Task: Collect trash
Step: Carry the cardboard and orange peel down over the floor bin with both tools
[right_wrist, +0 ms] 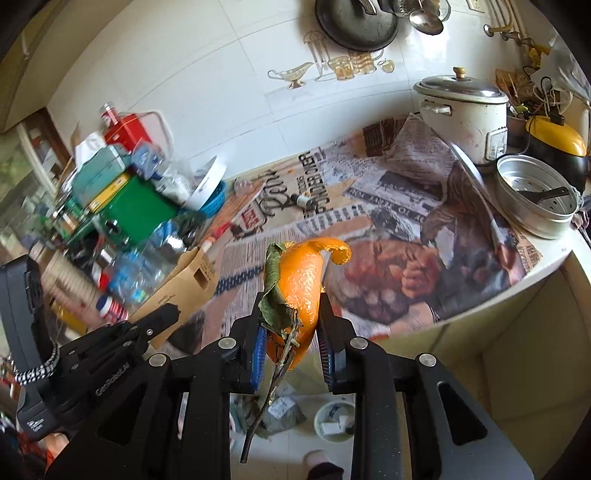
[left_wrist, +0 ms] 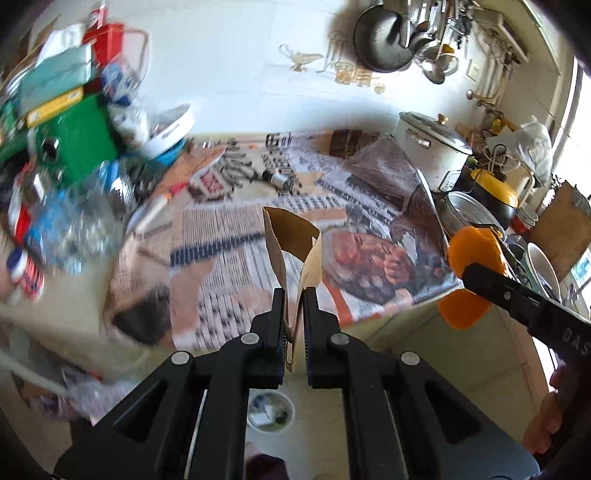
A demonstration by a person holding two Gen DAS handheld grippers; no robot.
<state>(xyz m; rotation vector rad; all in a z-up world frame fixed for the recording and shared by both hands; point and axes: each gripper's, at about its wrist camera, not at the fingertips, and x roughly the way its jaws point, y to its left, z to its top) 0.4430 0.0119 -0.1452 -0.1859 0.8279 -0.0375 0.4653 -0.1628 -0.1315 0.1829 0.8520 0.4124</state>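
- Kitchen counter (right_wrist: 532, 258) covered with newspaper (right_wrist: 369, 229), white tiled wall behind; newspaper is the landmark below.
- left gripper (left_wrist: 293, 295) pressed together on a folded piece of brown cardboard (left_wrist: 291, 240), held above the near edge of the newspaper, cardboard sticking up and away from the fingers.
- right gripper (right_wrist: 291, 306) pinching an orange peel (right_wrist: 301, 273) with a green leaf (right_wrist: 275, 295) and a twig (right_wrist: 273, 387) hanging down; held over the newspaper's near edge.
- Seen by the left camera, the peel sits right of the newspaper's near corner, apart from the cardboard.
- Floor below the newspaper's near edge: small round white bin (right_wrist: 334, 421) with scraps inside, crumpled paper (right_wrist: 284, 410) beside it.
- Small metal part (right_wrist: 303, 201) lying mid-newspaper.
- Left of the newspaper: blurred clutter, plastic bottles (right_wrist: 147, 266), green box (right_wrist: 136, 210), red tin (right_wrist: 129, 125), white dish (right_wrist: 208, 181) tilted on a blue basket (right_wrist: 218, 199).
- Right of the newspaper: metal steamer pan (right_wrist: 535, 206), yellow-lidded appliance (right_wrist: 557, 136).
- Far right corner of the newspaper: white rice cooker (right_wrist: 465, 110).
- Dark pan (right_wrist: 356, 22) and ladles hang on the wall above the newspaper.
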